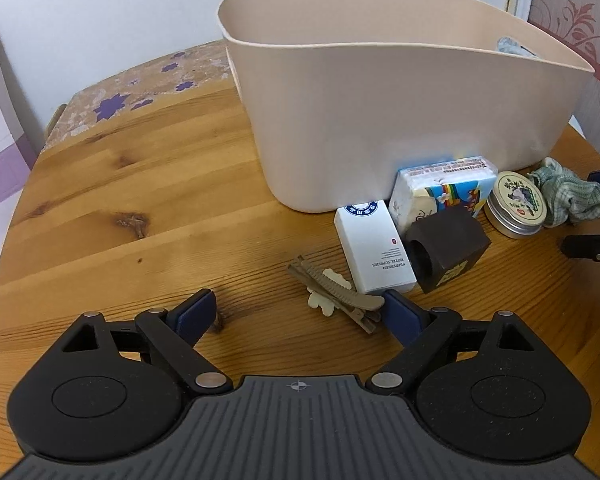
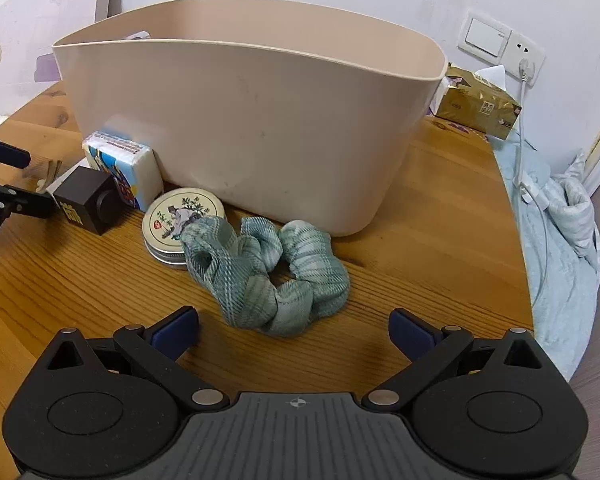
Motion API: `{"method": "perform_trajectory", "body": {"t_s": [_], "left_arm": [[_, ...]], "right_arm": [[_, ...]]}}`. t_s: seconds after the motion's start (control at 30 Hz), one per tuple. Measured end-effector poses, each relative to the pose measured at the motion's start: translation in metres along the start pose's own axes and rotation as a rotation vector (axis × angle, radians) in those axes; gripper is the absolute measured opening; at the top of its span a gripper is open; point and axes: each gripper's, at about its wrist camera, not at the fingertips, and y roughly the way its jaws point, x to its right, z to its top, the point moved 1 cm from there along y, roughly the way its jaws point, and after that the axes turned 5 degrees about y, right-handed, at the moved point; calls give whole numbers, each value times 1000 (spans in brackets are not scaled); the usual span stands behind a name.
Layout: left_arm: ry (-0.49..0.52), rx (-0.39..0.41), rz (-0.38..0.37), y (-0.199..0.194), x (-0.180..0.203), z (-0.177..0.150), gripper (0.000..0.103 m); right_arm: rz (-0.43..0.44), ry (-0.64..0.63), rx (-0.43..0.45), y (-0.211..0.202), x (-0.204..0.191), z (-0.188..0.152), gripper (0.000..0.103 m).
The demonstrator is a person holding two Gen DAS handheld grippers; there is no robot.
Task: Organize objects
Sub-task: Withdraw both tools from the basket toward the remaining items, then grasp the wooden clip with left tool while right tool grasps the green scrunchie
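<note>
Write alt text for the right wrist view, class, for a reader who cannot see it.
An open claw hovers just short of a green plaid scrunchie lying on a wooden table. Behind it stands a tall beige bin, with a round illustrated tin, a tissue pack and a dark cube at its base.

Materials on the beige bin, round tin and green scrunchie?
Beige bin: looks like matte moulded plastic, with smooth thin walls and a rolled rim.
Round tin: metal, judging by its bare silvery side; the lid is printed.
Green scrunchie: soft woven plaid fabric, gathered in folds.
</note>
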Motion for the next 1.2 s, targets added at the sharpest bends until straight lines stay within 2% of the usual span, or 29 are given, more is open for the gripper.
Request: {"method": "perform_trajectory", "body": {"t_s": [0.33, 0.47, 0.57, 0.67, 1.0, 1.03, 1.13, 1.2], "left_arm": [[-93, -15, -19, -1, -18, -6, 91], [-110, -15, 14, -4, -22, -9, 91], [-112, -5, 2, -5, -22, -10, 82], [-101, -14, 5, -8, -22, -8, 69], [-95, 17, -2, -1, -23, -2, 66], [-94, 23, -3, -1, -22, -2, 64], [-97, 39, -2, -2, -20, 0, 45], [-95, 43, -13, -3, -19, 0, 27]], "right_arm": [[28, 30, 16, 7, -2, 6, 103], [30, 30, 20, 7, -4, 7, 103], [32, 35, 24, 7, -5, 6, 103], [37, 44, 27, 7, -5, 5, 103], [47, 62, 41, 11, -3, 6, 103], [49, 66, 44, 11, -3, 6, 103], [57, 76, 54, 13, -2, 7, 100], [61, 76, 66, 12, -2, 8, 90]]}}
